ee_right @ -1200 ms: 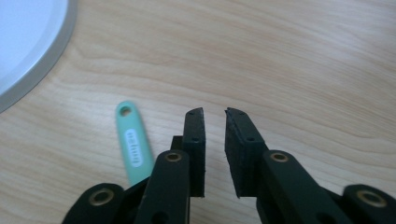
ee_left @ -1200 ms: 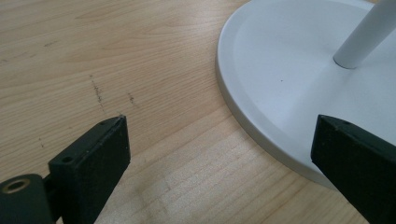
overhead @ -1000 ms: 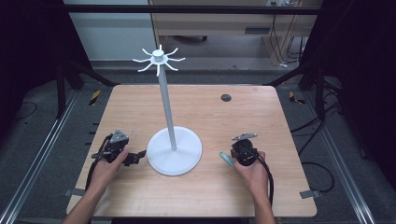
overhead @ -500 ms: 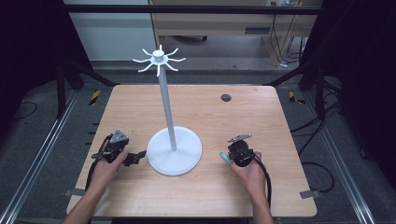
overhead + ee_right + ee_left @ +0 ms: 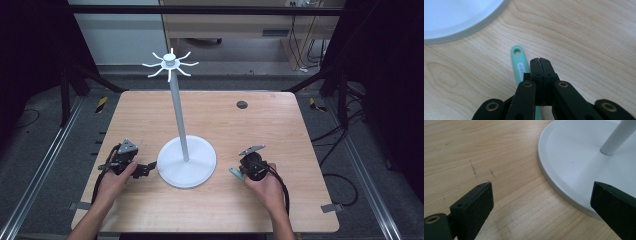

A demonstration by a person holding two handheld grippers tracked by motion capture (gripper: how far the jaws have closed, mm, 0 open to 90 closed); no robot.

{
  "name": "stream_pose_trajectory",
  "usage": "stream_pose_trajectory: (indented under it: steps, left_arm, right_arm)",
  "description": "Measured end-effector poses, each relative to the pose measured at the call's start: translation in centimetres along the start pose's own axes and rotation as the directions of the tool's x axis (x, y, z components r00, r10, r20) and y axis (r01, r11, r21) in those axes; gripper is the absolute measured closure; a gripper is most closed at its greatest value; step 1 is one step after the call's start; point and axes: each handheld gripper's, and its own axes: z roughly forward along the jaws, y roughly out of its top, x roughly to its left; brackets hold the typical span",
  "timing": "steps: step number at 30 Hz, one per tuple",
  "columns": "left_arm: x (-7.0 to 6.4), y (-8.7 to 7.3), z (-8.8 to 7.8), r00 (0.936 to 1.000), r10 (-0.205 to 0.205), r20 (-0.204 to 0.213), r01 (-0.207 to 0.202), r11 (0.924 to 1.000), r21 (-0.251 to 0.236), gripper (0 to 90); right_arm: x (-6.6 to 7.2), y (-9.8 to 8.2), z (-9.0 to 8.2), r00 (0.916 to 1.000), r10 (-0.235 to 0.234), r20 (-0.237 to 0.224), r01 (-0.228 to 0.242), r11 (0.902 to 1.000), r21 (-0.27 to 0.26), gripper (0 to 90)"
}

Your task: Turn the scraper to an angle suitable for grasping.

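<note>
A: Where do we see the teal handle [image 5: 521,65]?
B: Flat on the table [image 5: 280,125], under our right gripper [image 5: 540,60], long axis aimed toward the white stand's base [image 5: 461,32], hanging hole leading.
A: And the jaws?
B: Right gripper's pressed together, whether on the handle we cannot tell; left gripper [image 5: 541,195] spread wide beside the base.

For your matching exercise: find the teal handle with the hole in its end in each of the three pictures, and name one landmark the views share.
High view: the teal handle lies right of centre, low, at the tip of the right gripper.
Left gripper view: it is not in the picture.
Right gripper view: it lies at the centre, partly under the shut jaws, hole end pointing up.
Shared landmark: the round white base of the stand.
</note>
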Motion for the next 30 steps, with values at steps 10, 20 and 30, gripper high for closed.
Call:
stream_pose_trajectory:
  steps: [10, 20, 30]
  left_arm:
    - [-0.1, 0.0, 0.1, 0.9999, -0.006, 0.009, 0.006, 1.0, -0.001, 4.3]
    - [0.0, 0.0, 0.0, 0.9999, -0.008, 0.014, 0.008, 1.0, -0.002, 4.3]
    - [0.0, 0.0, 0.0, 0.9998, -0.014, 0.013, 0.014, 0.9999, -0.007, 4.3]
  right_arm:
    - [1.6, 2.3, -1.0, 0.9943, -0.106, -0.009, 0.107, 0.9848, 0.137, 76.5]
    - [1.6, 3.5, 0.1, 0.9881, -0.151, -0.029, 0.153, 0.957, 0.246, 68.0]
    - [1.4, 3.9, 0.9, 0.9866, -0.154, -0.053, 0.163, 0.9408, 0.297, 65.3]
